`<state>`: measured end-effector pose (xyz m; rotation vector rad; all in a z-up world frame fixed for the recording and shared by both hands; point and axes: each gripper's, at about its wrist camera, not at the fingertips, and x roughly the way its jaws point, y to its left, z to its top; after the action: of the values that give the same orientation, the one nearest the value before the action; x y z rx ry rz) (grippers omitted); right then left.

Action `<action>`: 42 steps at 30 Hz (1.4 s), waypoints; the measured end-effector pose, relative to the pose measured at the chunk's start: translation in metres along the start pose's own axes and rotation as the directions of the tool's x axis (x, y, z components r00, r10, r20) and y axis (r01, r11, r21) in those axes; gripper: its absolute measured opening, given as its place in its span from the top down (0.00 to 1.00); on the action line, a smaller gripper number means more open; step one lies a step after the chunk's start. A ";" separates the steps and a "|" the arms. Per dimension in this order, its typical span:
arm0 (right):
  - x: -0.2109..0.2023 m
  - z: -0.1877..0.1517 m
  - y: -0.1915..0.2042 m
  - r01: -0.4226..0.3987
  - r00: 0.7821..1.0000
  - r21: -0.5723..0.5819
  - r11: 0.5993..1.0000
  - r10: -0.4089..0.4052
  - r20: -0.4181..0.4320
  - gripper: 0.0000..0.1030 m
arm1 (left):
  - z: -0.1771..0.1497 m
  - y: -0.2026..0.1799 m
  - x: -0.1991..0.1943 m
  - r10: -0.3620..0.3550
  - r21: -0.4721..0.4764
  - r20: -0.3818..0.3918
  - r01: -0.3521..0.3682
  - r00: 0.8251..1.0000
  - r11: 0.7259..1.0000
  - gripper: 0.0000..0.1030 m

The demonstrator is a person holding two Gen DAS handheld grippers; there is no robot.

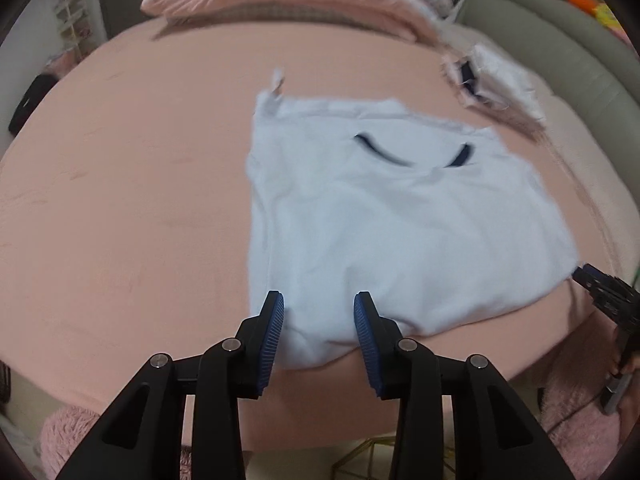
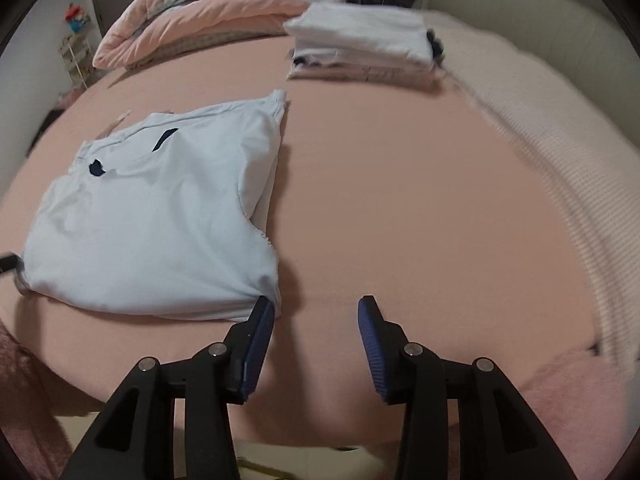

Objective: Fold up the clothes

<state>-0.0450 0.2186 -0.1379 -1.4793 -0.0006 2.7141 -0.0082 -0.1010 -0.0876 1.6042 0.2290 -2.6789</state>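
The pale blue shirt (image 1: 384, 216) lies partly folded on the pink bed sheet (image 1: 120, 200), dark navy collar trim showing near its top, the near hem bunched right at the bed's front edge. The left gripper (image 1: 319, 308) sits over that near hem, jaws spread wide, blue pads on either side of a fold of cloth but not pinching it. The right gripper (image 2: 316, 312) is wide open too, holding nothing, its left pad just at the shirt's near right corner (image 2: 264, 292) and the rest over bare sheet. Further back a stack of folded white clothes (image 2: 364, 40) rests well apart from the shirt, beside a rolled pink quilt (image 2: 208, 12) and a cream blanket (image 2: 560, 160)
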 end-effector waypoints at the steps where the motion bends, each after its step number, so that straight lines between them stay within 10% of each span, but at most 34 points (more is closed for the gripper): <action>1: -0.007 0.002 0.001 0.006 1.000 0.004 1.000 -0.006 0.027 0.60 | -0.001 -0.004 0.001 -0.011 0.024 -0.008 0.011 1.000 1.000 0.67; 5: -0.015 0.014 0.016 -0.115 0.990 -0.007 0.993 0.115 0.083 0.60 | -0.004 -0.016 0.027 0.000 0.093 -0.069 0.007 0.998 0.996 0.67; 17: 0.025 0.004 0.013 -0.015 1.000 -0.114 0.993 0.015 -0.005 0.53 | -0.004 -0.016 0.037 0.103 0.336 -0.142 -0.050 0.985 0.940 0.64; 23: 0.000 0.010 -0.003 -0.030 0.998 -0.030 0.999 0.032 0.051 0.53 | -0.005 0.005 0.007 0.139 0.281 -0.096 -0.107 0.986 0.954 0.63; 27: -0.022 0.013 -0.008 -0.072 0.992 0.027 0.997 0.069 0.103 0.53 | -0.002 0.008 -0.004 0.012 0.190 -0.061 0.000 0.998 0.982 0.63; 34: 0.022 0.008 0.047 -0.022 1.000 -0.211 0.977 0.018 -0.023 0.53 | -0.007 -0.014 0.035 0.076 0.321 -0.150 -0.024 0.986 0.947 0.62; 42: 0.012 0.004 0.007 -0.040 0.999 -0.034 0.999 0.039 -0.031 0.51 | -0.020 0.011 0.017 0.072 0.265 -0.159 -0.028 0.985 0.964 0.63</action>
<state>-0.0558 0.2119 -0.1460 -1.5462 -0.0176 2.7356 0.0020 -0.1079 -0.1125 1.8790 -0.1730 -2.6284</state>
